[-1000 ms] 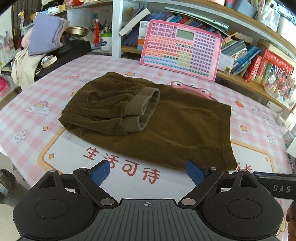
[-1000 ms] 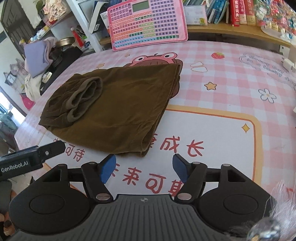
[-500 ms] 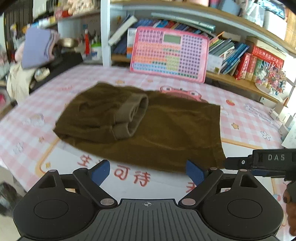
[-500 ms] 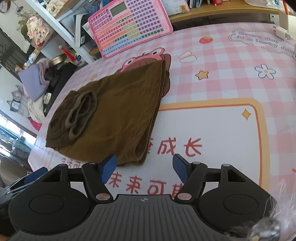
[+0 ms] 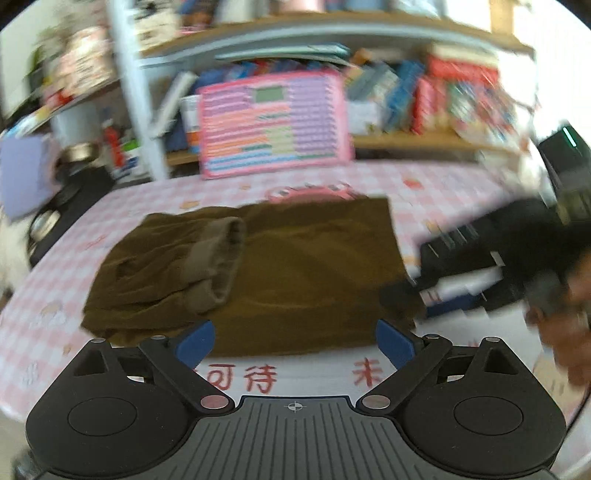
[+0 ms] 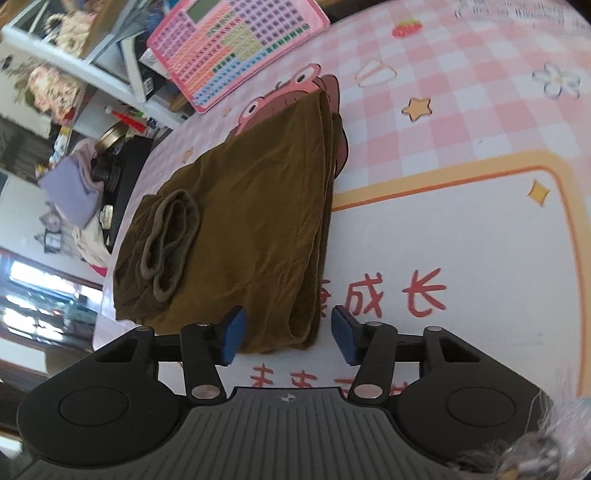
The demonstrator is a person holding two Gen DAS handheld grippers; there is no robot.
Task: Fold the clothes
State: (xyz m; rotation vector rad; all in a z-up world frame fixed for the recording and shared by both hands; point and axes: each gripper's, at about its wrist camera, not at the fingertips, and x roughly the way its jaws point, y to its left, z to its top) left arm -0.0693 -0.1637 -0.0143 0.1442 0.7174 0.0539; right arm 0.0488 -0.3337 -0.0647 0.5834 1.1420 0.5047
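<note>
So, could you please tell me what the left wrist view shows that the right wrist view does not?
Only the left wrist view shows the right gripper from outside, reaching the near right corner of the brown garment, and the row of books on the shelf. Only the right wrist view shows the stacked layers along the garment's right edge and the strawberry print. Both show the garment on the pink checked tablecloth, its ribbed cuffs, the pink keyboard toy, and open jaws.
</note>
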